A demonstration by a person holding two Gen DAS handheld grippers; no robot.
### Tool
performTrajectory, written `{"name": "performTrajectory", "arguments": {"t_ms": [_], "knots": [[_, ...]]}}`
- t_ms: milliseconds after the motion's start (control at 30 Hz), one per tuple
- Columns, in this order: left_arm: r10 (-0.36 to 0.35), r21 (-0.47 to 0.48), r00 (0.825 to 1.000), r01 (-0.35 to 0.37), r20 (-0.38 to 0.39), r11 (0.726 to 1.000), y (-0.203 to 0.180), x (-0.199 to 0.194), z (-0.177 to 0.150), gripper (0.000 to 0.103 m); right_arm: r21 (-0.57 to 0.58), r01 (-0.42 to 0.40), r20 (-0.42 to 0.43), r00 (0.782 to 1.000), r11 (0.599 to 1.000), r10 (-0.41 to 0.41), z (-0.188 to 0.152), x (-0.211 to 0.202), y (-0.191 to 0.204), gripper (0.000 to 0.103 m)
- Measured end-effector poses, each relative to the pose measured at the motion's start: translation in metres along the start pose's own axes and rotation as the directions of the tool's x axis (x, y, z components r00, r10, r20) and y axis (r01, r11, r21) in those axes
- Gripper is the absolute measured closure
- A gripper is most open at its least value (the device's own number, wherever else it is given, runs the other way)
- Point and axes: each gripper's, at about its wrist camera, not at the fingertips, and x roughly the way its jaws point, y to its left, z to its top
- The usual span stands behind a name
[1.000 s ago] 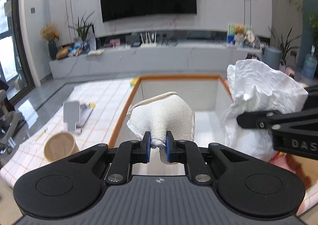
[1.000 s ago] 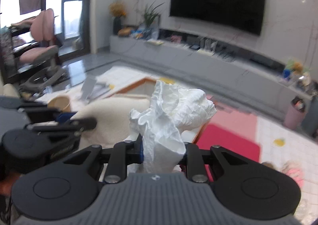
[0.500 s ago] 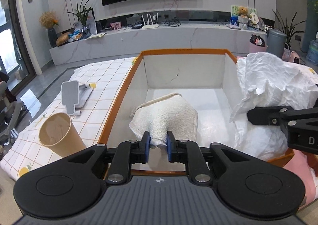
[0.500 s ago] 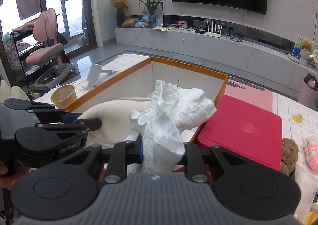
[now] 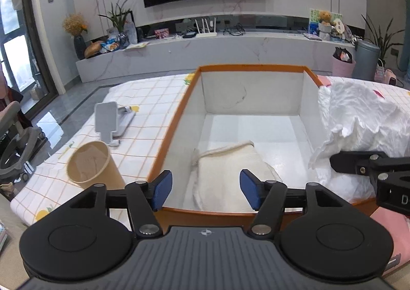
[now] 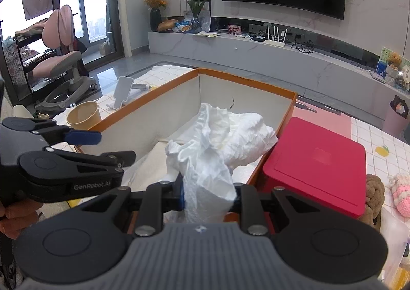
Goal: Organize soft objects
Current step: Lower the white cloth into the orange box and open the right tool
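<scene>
White crumpled cloth (image 6: 220, 141) over right tongs' (image 6: 208, 196) pads, box (image 6: 143, 113) floor half-hidden

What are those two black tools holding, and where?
Right tool: crumpled white paper cloth, pinched at its lower end. Left tool: nothing; its jaws just opened.

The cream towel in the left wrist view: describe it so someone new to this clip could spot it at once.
Find the big orange-rimmed box with white walls in the middle of the checked tablecloth. On its floor, at the near end, lies the cream towel, flat and fluffy with a corded edge. Unlike the crinkled white cloth gripped at the right, nothing holds it.
</scene>
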Motion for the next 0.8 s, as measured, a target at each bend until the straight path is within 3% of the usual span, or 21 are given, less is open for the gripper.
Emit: {"name": "performTrajectory", "arguments": {"t_ms": [167, 367, 533, 667, 733, 800], "knots": [[-0.022, -0.068, 0.998, 0.026, 0.052, 0.997, 0.026, -0.025, 0.009, 0.026, -0.007, 0.026, 0.002, 1.0, 1.0, -0.026, 0.002, -0.007, 0.002, 0.083], [0.027, -0.153, 0.996, -0.013, 0.09, 0.988, 0.067, -0.039, 0.014, 0.021, -0.06, 0.061, 0.013, 0.998, 0.996, -0.06, 0.029, -0.017, 0.015, 0.083], [0.125, -0.155, 0.988, -0.11, 0.089, 0.982, 0.078, -0.03, 0.008, 0.021, -0.095, 0.005, -0.124, 0.992, 0.995, -0.017, 0.062, 0.014, 0.026, 0.082], [0.126, -0.193, 0.991, -0.114, 0.051, 0.974, 0.094, -0.02, 0.007, 0.021, -0.109, -0.014, -0.218, 0.976, 0.994, -0.01, 0.075, 0.047, 0.037, 0.082], [0.125, -0.205, 0.991, -0.114, 0.04, 0.972, 0.098, -0.018, 0.005, 0.021, -0.183, -0.01, -0.295, 0.954, 0.983, -0.045, 0.075, 0.068, 0.047, 0.082], [0.121, -0.202, 0.992, -0.11, 0.041, 0.973, 0.099, -0.018, 0.004, 0.021, -0.266, -0.018, -0.385, 0.919, 0.964, -0.089, 0.071, 0.089, 0.054, 0.082]]}}
